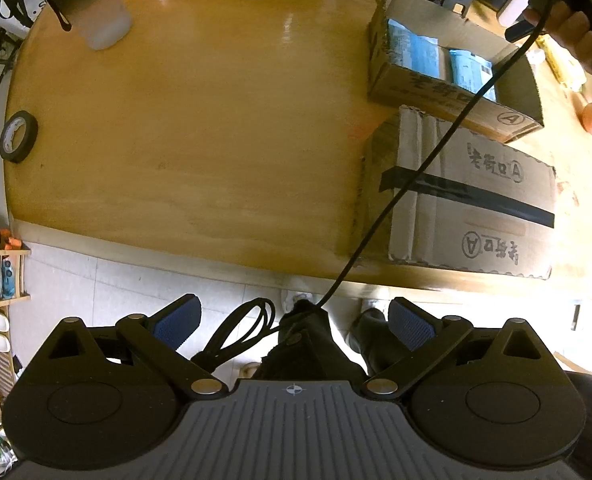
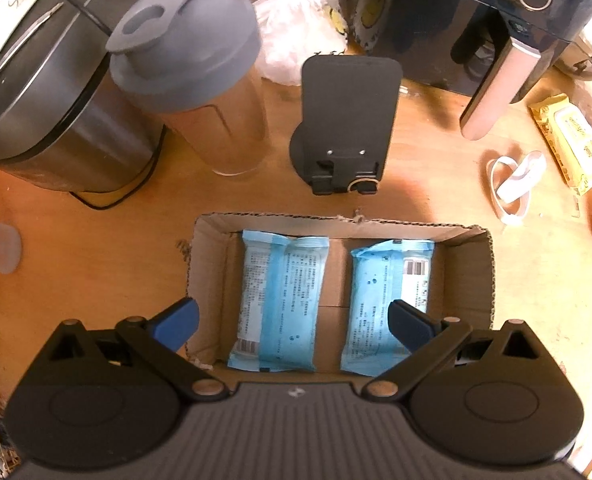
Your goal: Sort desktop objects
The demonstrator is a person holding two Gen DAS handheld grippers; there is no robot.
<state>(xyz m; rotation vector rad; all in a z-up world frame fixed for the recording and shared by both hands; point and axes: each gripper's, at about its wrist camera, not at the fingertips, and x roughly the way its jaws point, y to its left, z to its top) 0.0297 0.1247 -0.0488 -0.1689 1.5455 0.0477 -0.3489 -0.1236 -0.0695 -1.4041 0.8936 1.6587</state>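
An open cardboard box sits on the wooden table and holds two blue wipe packs, one on the left and one on the right, lying side by side. My right gripper is open and empty, hovering above the box's near end. In the left wrist view the same box with the blue packs shows at the far right. My left gripper is open and empty, held off the table's near edge over the floor. A black tape roll lies at the table's left edge.
A closed taped carton lies in front of the open box. Behind the box stand a shaker bottle, a steel pot, a black phone stand and an air fryer. A yellow wipe pack and a white cable lie right.
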